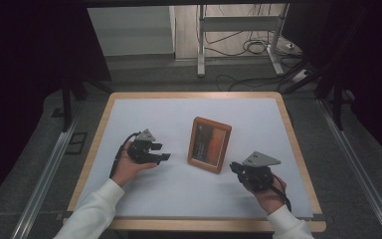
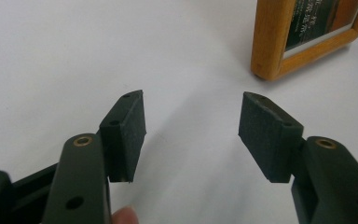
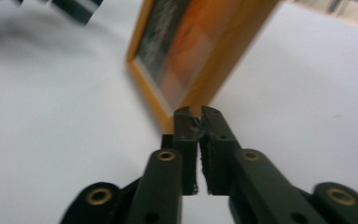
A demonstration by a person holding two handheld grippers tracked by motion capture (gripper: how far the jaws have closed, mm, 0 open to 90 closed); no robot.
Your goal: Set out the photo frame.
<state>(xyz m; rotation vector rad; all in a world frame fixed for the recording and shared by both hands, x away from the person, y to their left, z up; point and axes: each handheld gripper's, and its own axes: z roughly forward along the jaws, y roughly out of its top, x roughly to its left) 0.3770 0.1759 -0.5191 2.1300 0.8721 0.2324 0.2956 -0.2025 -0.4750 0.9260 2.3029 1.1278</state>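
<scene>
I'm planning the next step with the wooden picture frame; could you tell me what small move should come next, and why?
Probably open the right claw: its jaws are shut with nothing between them, close to the picture frame. The left claw is already open, short of the frame's corner.

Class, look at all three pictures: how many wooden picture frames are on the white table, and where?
1. The one wooden picture frame stands mid-table, between the open left gripper and the shut right gripper. Both gripper views show this same frame.

White-topped table (image 1: 144, 112), wooden picture frame (image 1: 209, 144) lying on it
</scene>
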